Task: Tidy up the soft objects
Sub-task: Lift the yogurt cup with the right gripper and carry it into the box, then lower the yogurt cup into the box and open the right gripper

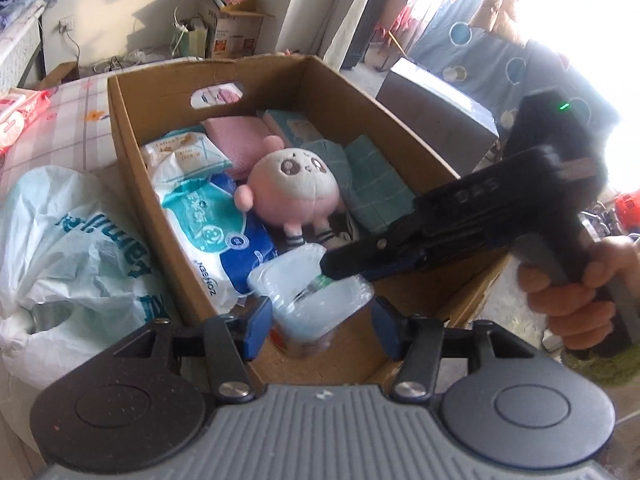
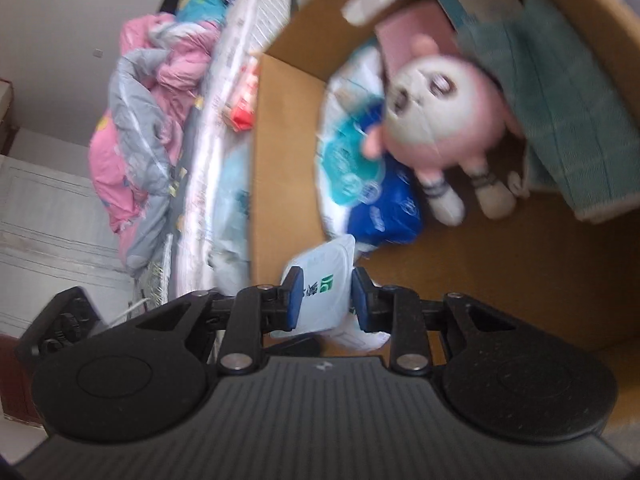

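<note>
A small pale blue tissue pack point(image 1: 312, 304) hangs over the near end of an open cardboard box point(image 1: 132, 152). My right gripper point(image 1: 332, 266) reaches in from the right, held by a hand point(image 1: 572, 300), and is shut on the pack's top edge. My left gripper point(image 1: 320, 328) stands open, with the pack's lower part between its blue pads point(image 1: 256, 328). In the right wrist view my right gripper point(image 2: 326, 300) pinches the tissue pack point(image 2: 324, 264) above the box point(image 2: 288, 140). A pink plush doll point(image 1: 292, 188) point(image 2: 452, 120) lies in the box.
The box also holds a blue-and-white wipes pack point(image 1: 216, 224), a pink towel point(image 1: 240, 140) and a green towel point(image 1: 372, 184). A white plastic bag point(image 1: 68, 248) sits left of the box on a checked sheet point(image 1: 60, 128). Pink and grey bedding point(image 2: 140, 120) is piled beyond.
</note>
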`<state>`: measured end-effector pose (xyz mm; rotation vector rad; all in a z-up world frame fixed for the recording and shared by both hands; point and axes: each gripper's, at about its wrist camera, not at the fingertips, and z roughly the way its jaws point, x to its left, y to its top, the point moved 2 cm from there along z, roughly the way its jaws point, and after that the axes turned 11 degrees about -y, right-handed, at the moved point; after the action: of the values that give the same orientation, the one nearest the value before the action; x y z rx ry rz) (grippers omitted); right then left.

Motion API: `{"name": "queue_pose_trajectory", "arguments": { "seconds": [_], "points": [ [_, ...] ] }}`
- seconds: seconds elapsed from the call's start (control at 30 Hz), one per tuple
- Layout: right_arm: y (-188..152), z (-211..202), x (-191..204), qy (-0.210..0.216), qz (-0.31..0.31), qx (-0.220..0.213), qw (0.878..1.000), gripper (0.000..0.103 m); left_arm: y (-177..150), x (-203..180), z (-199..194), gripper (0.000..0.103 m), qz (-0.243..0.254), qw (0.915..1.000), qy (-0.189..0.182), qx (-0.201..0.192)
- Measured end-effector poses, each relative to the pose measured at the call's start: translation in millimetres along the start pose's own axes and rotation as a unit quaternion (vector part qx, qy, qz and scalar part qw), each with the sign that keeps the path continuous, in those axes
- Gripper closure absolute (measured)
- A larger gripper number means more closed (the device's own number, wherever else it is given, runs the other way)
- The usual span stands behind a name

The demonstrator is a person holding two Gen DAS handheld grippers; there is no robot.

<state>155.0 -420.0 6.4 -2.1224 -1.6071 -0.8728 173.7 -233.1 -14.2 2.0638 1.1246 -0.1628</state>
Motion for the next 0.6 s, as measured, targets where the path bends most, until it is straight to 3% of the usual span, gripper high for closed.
{"name": "queue_pose_trajectory", "arguments": {
  "seconds": [0.17, 0.4, 0.6],
  "points": [
    [2.6, 18.5, -8.2, -0.017, 0.006, 0.017, 1.000, 0.078, -0.3, -1.4, -25.6, 0.044, 0.006, 0.9997, 0.002, -0.022],
    [10.8, 19.6, 6.4, -0.058, -0.020, -0.008, 0.998, 0.072, -7.8, 9.7, -66.6, 0.043, -0.010, 0.9980, 0.005, -0.063],
    [22.1, 24.0, 9.1, -0.056, -0.013, -0.011, 0.998, 0.072, -34.0, 36.4, -104.1, 0.039, -0.063, 0.9941, 0.006, -0.088]
  ]
}}
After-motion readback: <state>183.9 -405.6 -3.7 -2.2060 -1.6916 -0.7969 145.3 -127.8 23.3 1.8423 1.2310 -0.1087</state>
